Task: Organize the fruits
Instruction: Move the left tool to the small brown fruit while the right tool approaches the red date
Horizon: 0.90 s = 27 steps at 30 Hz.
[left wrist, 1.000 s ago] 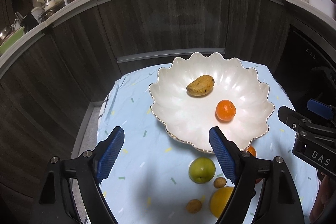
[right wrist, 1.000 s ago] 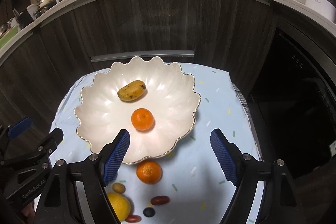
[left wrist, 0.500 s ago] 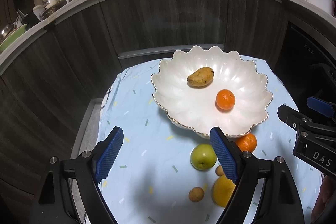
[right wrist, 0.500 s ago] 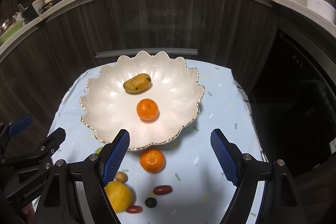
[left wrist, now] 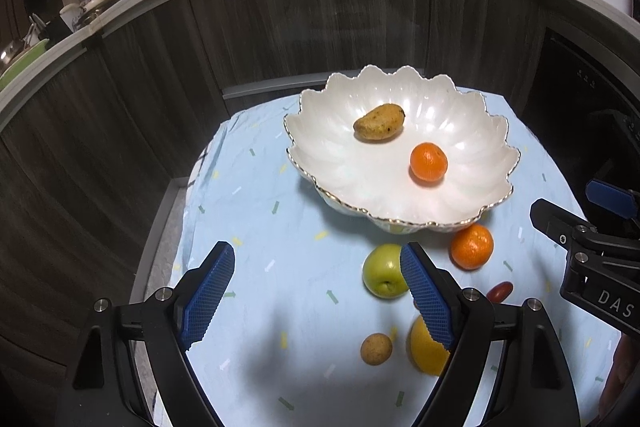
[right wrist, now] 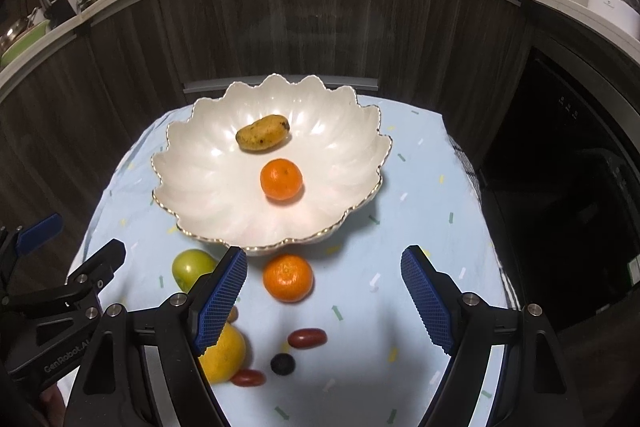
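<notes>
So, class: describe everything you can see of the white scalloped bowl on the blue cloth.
The white scalloped bowl looks like glossy, pearly ceramic, wide and shallow, with petal-like fluted walls and a thin gold rim. It stands upright on the pale blue cloth. Inside lie a speckled yellow mango and an orange mandarin, apart from each other. Neither hand-held gripper touches it.

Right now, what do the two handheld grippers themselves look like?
Both match. The left gripper and right gripper have black angular frames with silver bolts and two blue ribbed finger pads. White lettering marks each body's side: "DAS" on the right, "GenRobot.AI" on the left.
</notes>
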Available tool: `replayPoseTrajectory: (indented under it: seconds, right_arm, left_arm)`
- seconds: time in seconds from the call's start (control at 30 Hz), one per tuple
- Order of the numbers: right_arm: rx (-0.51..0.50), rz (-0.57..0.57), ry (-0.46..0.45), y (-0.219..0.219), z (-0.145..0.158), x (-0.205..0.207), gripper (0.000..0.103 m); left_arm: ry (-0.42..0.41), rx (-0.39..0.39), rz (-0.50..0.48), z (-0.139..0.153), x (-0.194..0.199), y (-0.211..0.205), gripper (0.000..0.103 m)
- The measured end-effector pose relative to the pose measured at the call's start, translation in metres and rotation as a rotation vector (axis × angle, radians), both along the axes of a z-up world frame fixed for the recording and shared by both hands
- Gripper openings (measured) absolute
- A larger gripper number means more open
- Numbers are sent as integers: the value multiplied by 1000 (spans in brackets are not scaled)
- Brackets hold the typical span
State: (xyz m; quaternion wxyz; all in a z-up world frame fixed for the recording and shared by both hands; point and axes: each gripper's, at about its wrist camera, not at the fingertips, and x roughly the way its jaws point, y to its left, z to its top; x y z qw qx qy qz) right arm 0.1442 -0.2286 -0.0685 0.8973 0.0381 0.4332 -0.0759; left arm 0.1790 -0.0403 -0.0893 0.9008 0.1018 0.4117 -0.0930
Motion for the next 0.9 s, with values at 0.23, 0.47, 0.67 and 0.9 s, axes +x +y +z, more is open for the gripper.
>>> replayPoseTrajectory:
  seconds: [0.23,0.47,0.67,0.9]
  right_arm:
    - [-6,3,10,2,-7,-6,80]
    - [-11,8,29,3,-18,-12,80]
    - [-12,12,53,5,-30,-16,80]
    - [-4,22,76,8,-43,-20,80]
  left_arm:
    - [15,9,-9,-8,-5,1,87]
    - [25,27,-21,-16,-11,1,89]
    - [39,42,-39,-26,-16,2,89]
    - [60,48,-54,-38,-22,5,89]
